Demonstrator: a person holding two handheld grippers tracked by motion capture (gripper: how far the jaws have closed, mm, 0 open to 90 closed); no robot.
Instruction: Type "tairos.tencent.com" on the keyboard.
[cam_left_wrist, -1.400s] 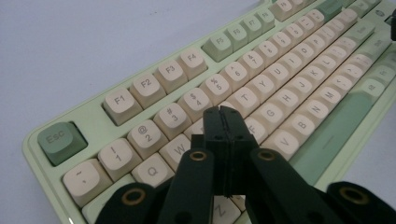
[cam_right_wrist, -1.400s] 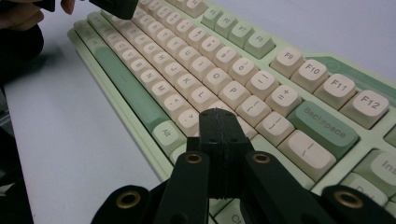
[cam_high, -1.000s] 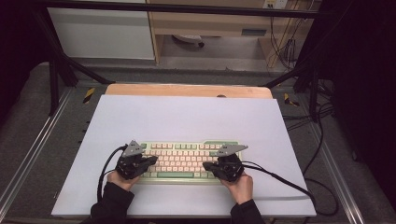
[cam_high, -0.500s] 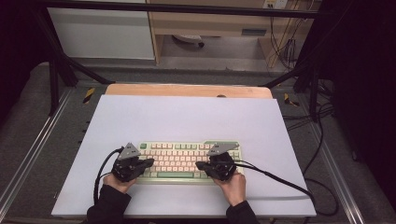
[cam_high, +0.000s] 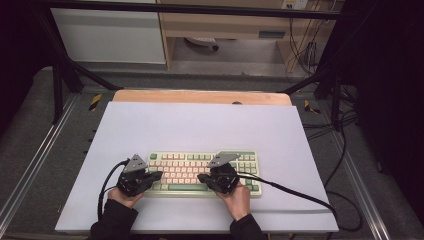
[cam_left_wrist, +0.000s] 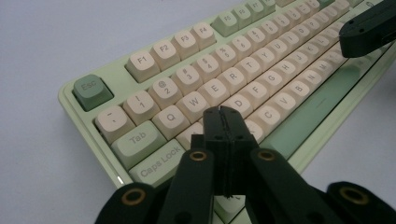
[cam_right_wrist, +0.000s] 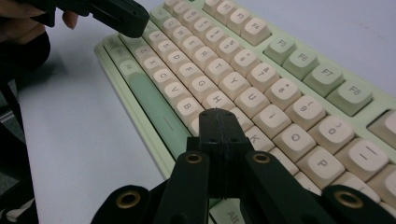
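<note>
Keyboard work is what I have in hand here. On the left, my left hand-held gripper (cam_high: 156, 176) sits over the left end of the pale green mechanical keyboard with cream keycaps (cam_high: 202, 172), which lies flat on the white-topped bench (cam_high: 200, 125), close to its near edge. From the left gripper view, its two black jaws are pressed fully together with nothing between them, the tip (cam_left_wrist: 224, 116) hovering just above the letter rows near the S and D keys; I cannot tell whether it touches a cap. The dark green Esc key (cam_left_wrist: 91, 90) sits alone at the far left corner.

Moving right, my right hand-held gripper (cam_high: 202, 178) rests over the middle of the keyboard, pointing toward the left one, the two tips near each other but apart. In the right gripper view its jaws are likewise closed tight and empty, the tip (cam_right_wrist: 219, 122) poised over the keys around J and N, beside the long green space bar (cam_right_wrist: 154, 107). A black cable (cam_high: 295, 192) trails off to the right across the bench.
</note>
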